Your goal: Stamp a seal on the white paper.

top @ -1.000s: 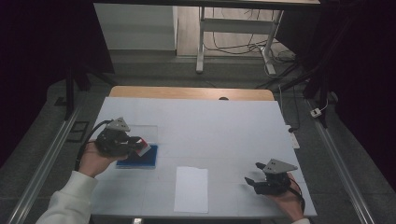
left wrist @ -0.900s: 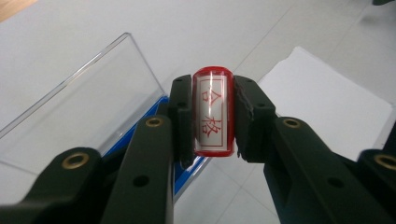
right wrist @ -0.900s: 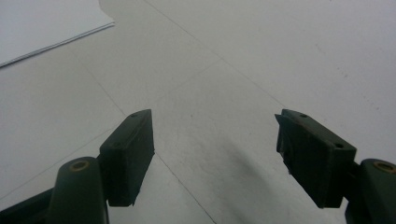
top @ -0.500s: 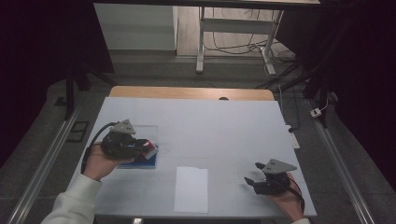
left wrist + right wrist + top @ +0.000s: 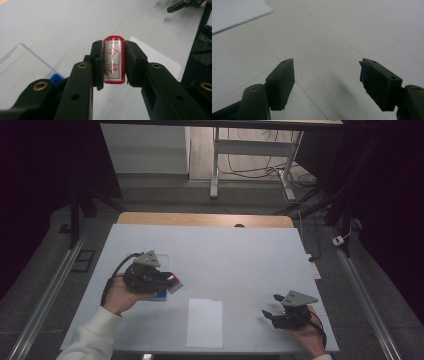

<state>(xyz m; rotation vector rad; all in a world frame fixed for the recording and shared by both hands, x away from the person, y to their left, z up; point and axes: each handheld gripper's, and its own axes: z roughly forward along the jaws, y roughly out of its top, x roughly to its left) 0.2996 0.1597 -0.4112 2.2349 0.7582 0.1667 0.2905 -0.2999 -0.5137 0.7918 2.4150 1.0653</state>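
From the high view, the left gripper (image 5: 167, 281) is seen at the left of the white worktop (image 5: 235, 255), held in the person's left hand (image 5: 122, 295), with a red stamp (image 5: 173, 282) caught at its tip. A blue ink pad (image 5: 161, 294) is just made out beneath it, and a clear lid (image 5: 162, 260) lies right beside on the far side. A white sheet of paper (image 5: 204, 322) is laid near the front edge, between the two hands. The right gripper (image 5: 267, 315) is held low over the worktop at the right, well apart from the stamp.

In the left gripper view, the red stamp (image 5: 114, 60) is clamped between the black jaws, both pads pressed against its sides, its face with red characters turned to the camera. It is carried above the worktop. The clear lid (image 5: 22, 62) and a corner of the blue ink pad (image 5: 56, 77) are seen at the lower left, the paper (image 5: 160, 57) beyond.

In the right gripper view, the jaws of the right gripper (image 5: 327, 82) are spread wide with nothing between them, bare worktop (image 5: 352, 30) below. A corner of the paper (image 5: 237, 11) is glimpsed at the upper left.
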